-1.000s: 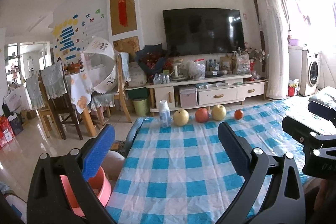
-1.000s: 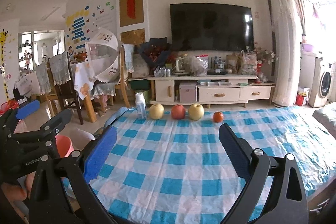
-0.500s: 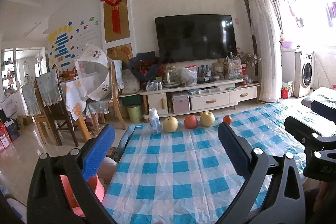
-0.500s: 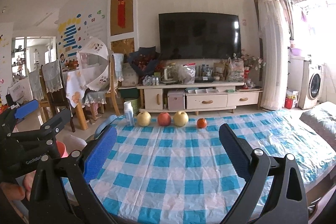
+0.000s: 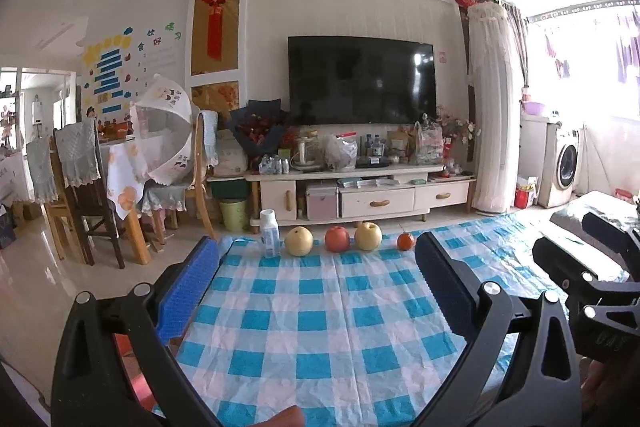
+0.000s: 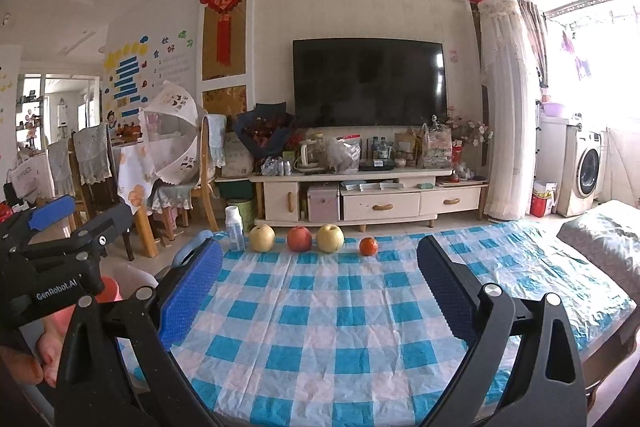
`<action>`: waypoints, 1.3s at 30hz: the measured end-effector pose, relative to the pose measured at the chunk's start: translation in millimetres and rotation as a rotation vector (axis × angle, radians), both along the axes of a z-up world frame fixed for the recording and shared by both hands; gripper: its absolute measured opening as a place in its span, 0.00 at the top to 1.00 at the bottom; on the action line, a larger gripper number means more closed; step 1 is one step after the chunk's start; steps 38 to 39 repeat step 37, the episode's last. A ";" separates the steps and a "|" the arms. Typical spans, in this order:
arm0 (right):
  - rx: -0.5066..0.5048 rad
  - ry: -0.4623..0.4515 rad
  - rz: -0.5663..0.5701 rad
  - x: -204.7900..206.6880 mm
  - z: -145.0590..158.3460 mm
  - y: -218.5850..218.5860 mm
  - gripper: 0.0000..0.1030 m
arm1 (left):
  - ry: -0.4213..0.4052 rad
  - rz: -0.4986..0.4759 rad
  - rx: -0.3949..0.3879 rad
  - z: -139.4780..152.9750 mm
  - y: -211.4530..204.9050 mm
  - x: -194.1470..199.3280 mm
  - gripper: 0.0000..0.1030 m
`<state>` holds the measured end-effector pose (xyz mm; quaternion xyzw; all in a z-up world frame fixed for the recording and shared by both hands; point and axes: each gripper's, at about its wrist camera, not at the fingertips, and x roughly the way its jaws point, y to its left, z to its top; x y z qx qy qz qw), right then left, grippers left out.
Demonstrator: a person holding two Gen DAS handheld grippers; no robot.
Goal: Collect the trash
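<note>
A small white plastic bottle (image 5: 269,233) stands at the far left edge of the blue checked tablecloth (image 5: 320,327); it also shows in the right wrist view (image 6: 234,229). My left gripper (image 5: 316,267) is open and empty, held over the near part of the table. My right gripper (image 6: 320,267) is open and empty too, beside the left one. A pink bin (image 6: 110,289) sits on the floor left of the table, mostly hidden behind the left gripper.
Two yellow pears (image 5: 298,241) (image 5: 368,236), a red apple (image 5: 337,239) and a small orange (image 5: 406,241) line the far table edge beside the bottle. Beyond are a TV cabinet (image 5: 360,195), dining chairs (image 5: 84,195) at left and a sofa (image 6: 600,239) at right.
Both grippers have tilted upward and drawn back a little, so the table and fruit sit lower in view. Both stay open and empty.
</note>
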<state>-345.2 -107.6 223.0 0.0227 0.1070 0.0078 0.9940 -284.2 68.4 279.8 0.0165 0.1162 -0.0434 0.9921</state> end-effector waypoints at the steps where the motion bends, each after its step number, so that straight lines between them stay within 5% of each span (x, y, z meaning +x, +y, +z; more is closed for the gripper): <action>1: 0.000 0.000 0.001 0.4 0.1 0.0 0.06 | 0.000 0.000 -0.003 0.0 0.0 0.2 0.04; 13: -0.012 0.031 0.011 12.0 -16.4 -4.8 0.06 | 0.042 0.019 0.011 -13.5 -3.3 16.8 0.04; 24: 0.012 0.152 0.038 66.6 -58.4 -7.9 0.06 | 0.143 -0.019 0.046 -53.9 -15.3 57.7 0.04; 36: 0.043 0.484 -0.011 211.3 -156.2 -37.1 0.06 | 0.497 0.110 -0.016 -173.8 -19.2 177.5 0.04; 39: 0.043 0.484 -0.011 211.3 -156.2 -37.1 0.06 | 0.537 0.129 -0.025 -187.3 -19.6 191.7 0.04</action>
